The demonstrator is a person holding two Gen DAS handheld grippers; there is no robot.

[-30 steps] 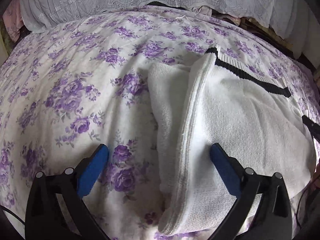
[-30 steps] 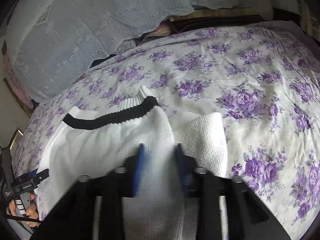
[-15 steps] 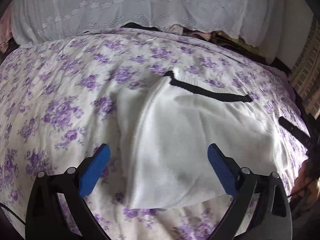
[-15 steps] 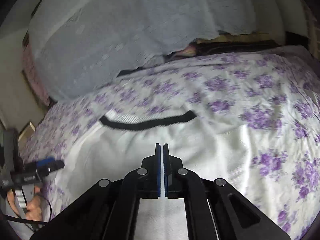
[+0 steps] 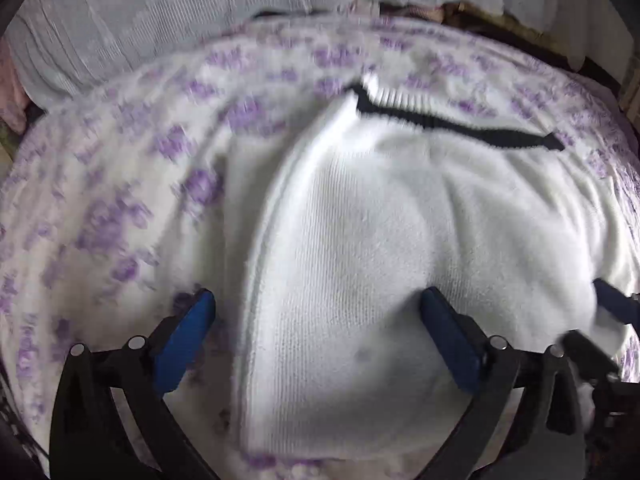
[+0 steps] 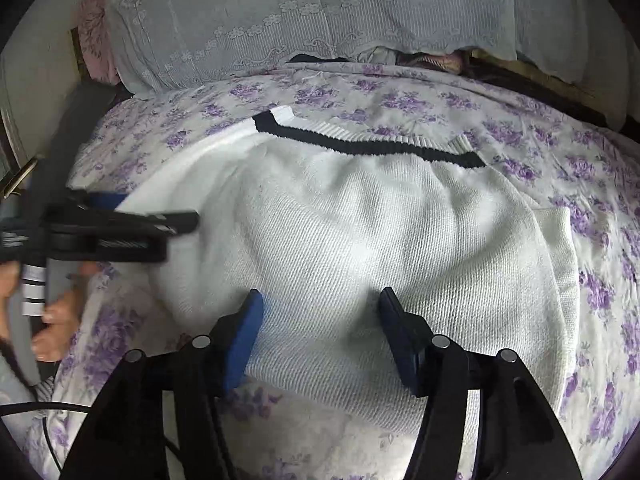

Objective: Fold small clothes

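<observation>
Now sweater (image 6: 360, 240) under right gripper (image 6: 320, 308) — jaws opening.

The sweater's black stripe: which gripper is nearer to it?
Left, narrowly. The left gripper reaches in beside the white sweater, below the black stripe's end; the right gripper, jaws opening, hangs over the opposite edge.

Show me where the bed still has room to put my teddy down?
Bare floral bedspread lies between the white sweater and the lace-covered pillows, and right of the sweater. The middle is crowded by the sweater and both grippers.
</observation>
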